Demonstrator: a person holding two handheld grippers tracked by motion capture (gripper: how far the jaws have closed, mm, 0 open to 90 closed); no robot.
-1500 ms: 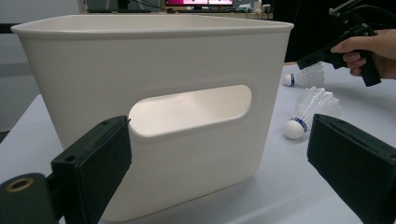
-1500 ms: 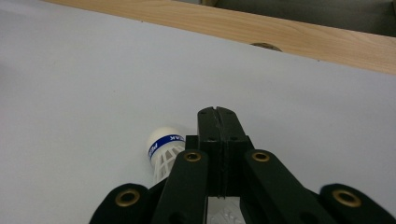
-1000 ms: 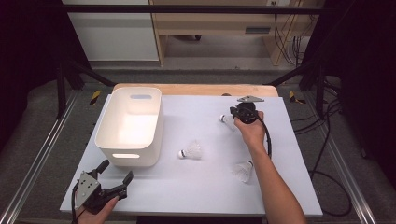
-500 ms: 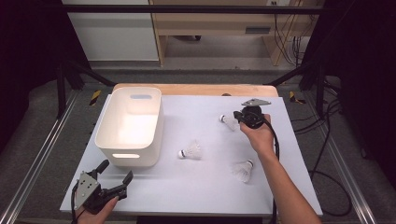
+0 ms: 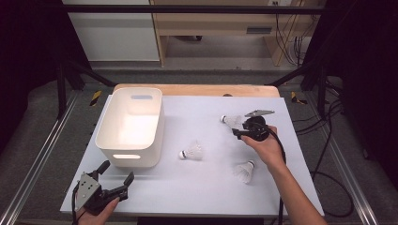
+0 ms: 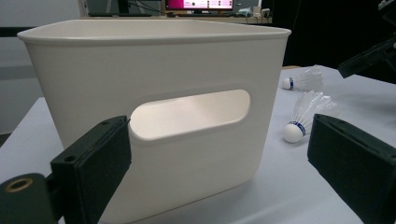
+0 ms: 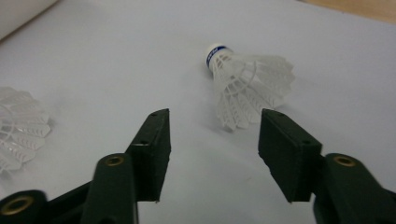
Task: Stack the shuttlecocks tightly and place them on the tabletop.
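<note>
Two black jaws of my right gripper have just been opening and now stand spread with nothing between them, the white feathered shuttlecock with a blue-banded cork lying just ahead of their tips, untouched. In the high view that shuttlecock lies on the white table surface toward its far right corner. My left gripper hovers at the near left corner, jaws spread wide and empty, facing the white plastic bin with a handle slot at the left edge. Two more white shuttlecocks lie mid-surface and nearer the right edge.
</note>
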